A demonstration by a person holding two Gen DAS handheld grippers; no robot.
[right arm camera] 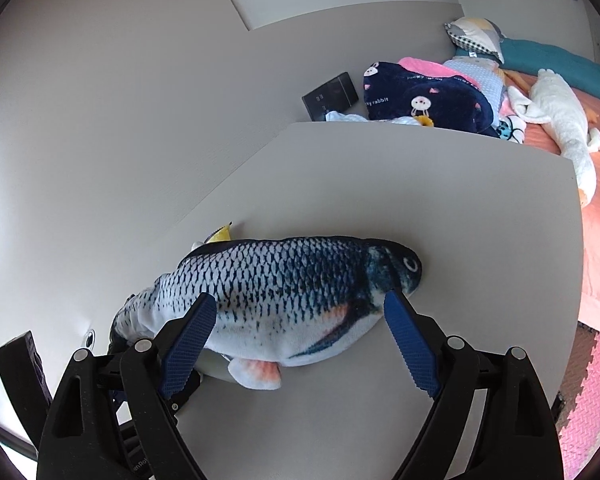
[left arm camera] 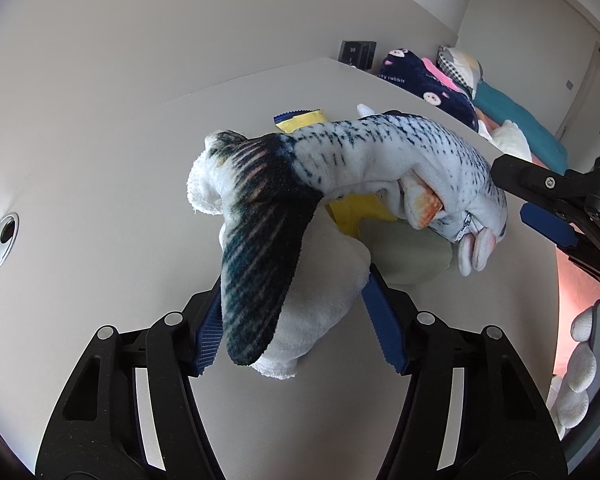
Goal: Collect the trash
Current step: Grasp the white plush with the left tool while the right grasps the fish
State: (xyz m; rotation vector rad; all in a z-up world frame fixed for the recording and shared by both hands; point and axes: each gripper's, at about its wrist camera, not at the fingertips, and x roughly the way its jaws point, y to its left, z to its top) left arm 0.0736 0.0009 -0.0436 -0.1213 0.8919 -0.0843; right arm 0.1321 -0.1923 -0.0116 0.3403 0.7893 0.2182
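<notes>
My left hand-held gripper, centre frame, clamps the plush fish by its tail, over the bench. My right hand-held gripper stands wide, straddling its body untouched.

Fish toy: soft plush cloth, printed scales, matt nap. White towel: looped terry cloth, rough. Yellow wrapper: glossy film with crimped edge. Counter: smooth matt grey laminate. Hand-held gripper fingers: black matt plastic, blue ribbed pads.
</notes>
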